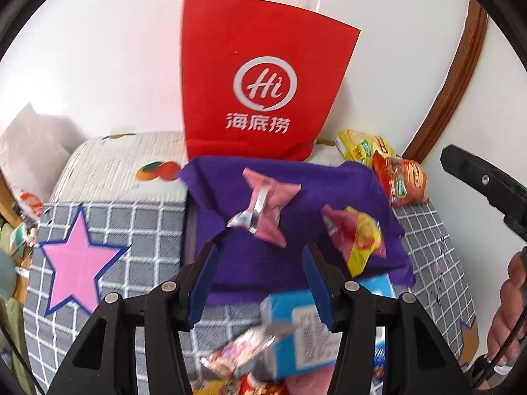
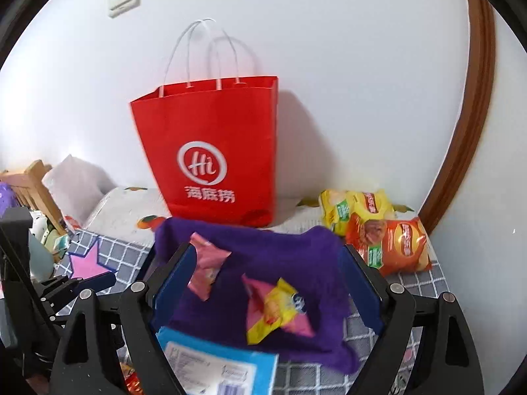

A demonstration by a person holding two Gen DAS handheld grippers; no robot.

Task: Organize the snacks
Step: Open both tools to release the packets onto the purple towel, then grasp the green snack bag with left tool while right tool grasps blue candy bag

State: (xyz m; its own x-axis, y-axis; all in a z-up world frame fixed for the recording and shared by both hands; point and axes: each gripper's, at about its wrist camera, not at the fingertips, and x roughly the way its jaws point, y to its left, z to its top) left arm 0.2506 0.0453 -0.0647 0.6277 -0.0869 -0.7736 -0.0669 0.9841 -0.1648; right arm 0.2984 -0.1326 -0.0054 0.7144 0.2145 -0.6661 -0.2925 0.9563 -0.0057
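Both grippers, left and right, gaping and empty above purple cloth; pink snack packets laid there, red bag at twelve o'clock, probably for packing.

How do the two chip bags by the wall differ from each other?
The yellow chip bag lies nearer the wall; the orange chip bag lies in front of it, nearer the camera, and overlaps its lower edge. The yellow one rests on the fruit-print cover, the orange one mostly on the grey checked blanket. Both are puffed, look sealed, bear a similar oval logo and lie right of the red paper bag.
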